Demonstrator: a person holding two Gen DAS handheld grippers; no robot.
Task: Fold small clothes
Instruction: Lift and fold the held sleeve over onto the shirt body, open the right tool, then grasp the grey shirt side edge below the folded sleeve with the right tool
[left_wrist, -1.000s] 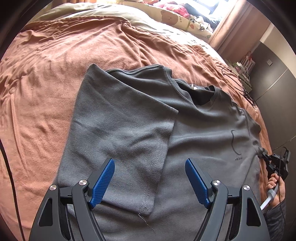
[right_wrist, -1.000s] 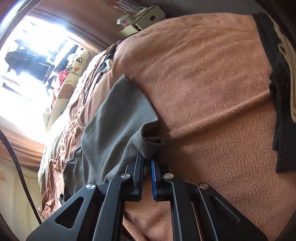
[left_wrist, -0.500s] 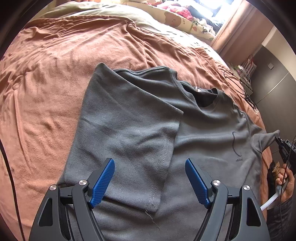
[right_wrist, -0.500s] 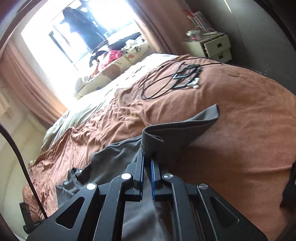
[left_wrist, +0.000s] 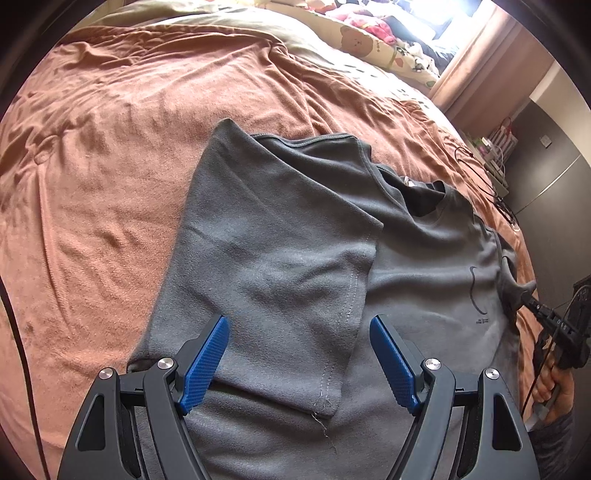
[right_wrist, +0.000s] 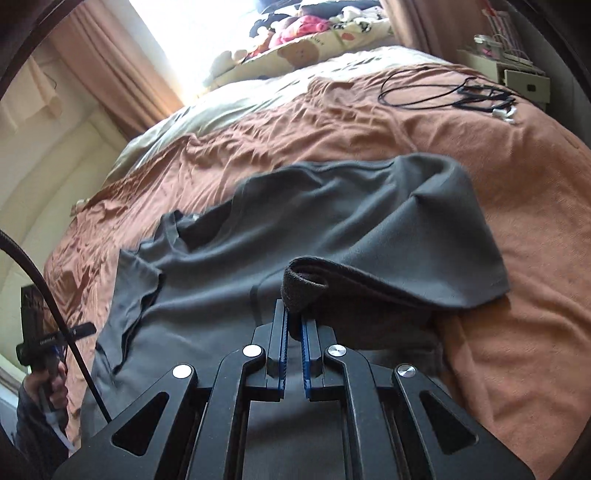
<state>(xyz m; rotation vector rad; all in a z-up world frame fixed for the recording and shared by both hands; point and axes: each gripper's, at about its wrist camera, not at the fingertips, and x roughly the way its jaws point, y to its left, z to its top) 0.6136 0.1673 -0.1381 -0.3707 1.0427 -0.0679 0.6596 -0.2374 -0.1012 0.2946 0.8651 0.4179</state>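
Observation:
A grey T-shirt (left_wrist: 417, 254) lies spread on a rust-brown blanket (left_wrist: 96, 184). One side with its sleeve (left_wrist: 280, 258) is folded in over the body. My left gripper (left_wrist: 297, 354) hovers open above the shirt's lower part, nothing between its blue pads. My right gripper (right_wrist: 293, 321) is shut on the hem of the other sleeve (right_wrist: 304, 284), which is lifted and drawn over the shirt body (right_wrist: 207, 295). In the left wrist view the right gripper (left_wrist: 526, 295) pinches that sleeve tip at the far right edge.
Black cables (right_wrist: 461, 92) lie on the blanket at the far right. A pale bedside cabinet (right_wrist: 517, 70) stands beyond them. Printed bedding and soft toys (left_wrist: 373, 40) sit at the head of the bed. A person's hand (left_wrist: 554, 384) holds the right gripper's handle.
My right gripper has lifted the sleeve off the blanket and carried it inward over the shirt, rolling as it went. The left gripper stays open and nearly still.

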